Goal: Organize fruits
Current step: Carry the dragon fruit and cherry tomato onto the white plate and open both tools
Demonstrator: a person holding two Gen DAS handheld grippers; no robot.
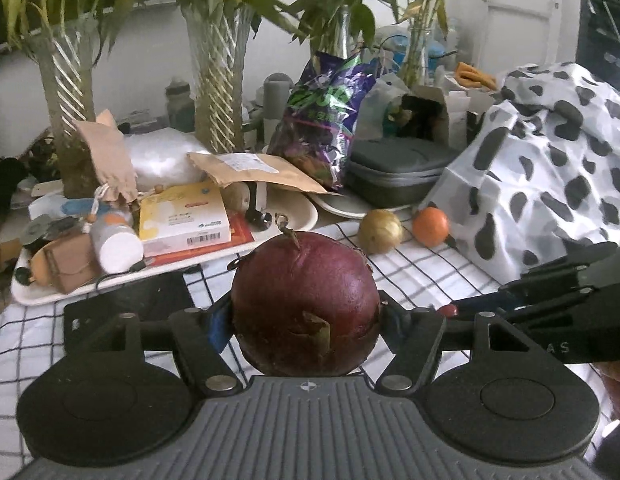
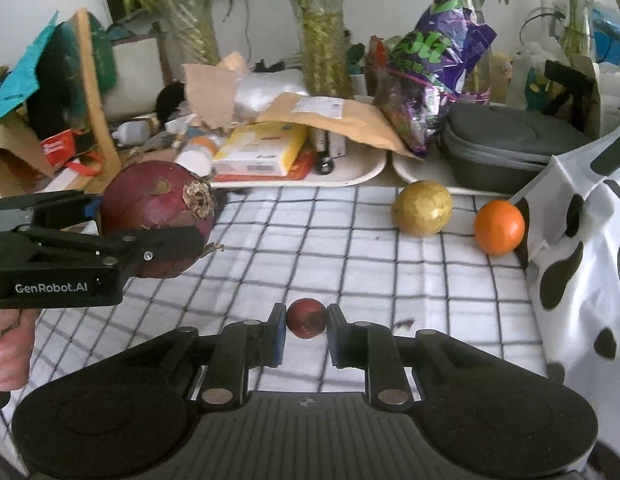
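My left gripper (image 1: pixel 306 316) is shut on a large dark red round fruit (image 1: pixel 306 304) and holds it above the checked cloth; it also shows at the left of the right wrist view (image 2: pixel 158 216). My right gripper (image 2: pixel 307 320) has its fingers close on both sides of a small red fruit (image 2: pixel 307 317) low over the cloth; it looks shut on it. The right gripper's tips also show in the left wrist view (image 1: pixel 450 310). A yellow-brown round fruit (image 2: pixel 422 208) and an orange (image 2: pixel 499 226) lie on the cloth at the back right.
The checked tablecloth (image 2: pixel 350 264) covers the table. White trays (image 2: pixel 362 174) at the back hold boxes, an envelope, a purple snack bag (image 2: pixel 426 72) and a grey case (image 2: pixel 506 144). A black-spotted white cloth (image 2: pixel 582 248) is at the right. Plant vases stand behind.
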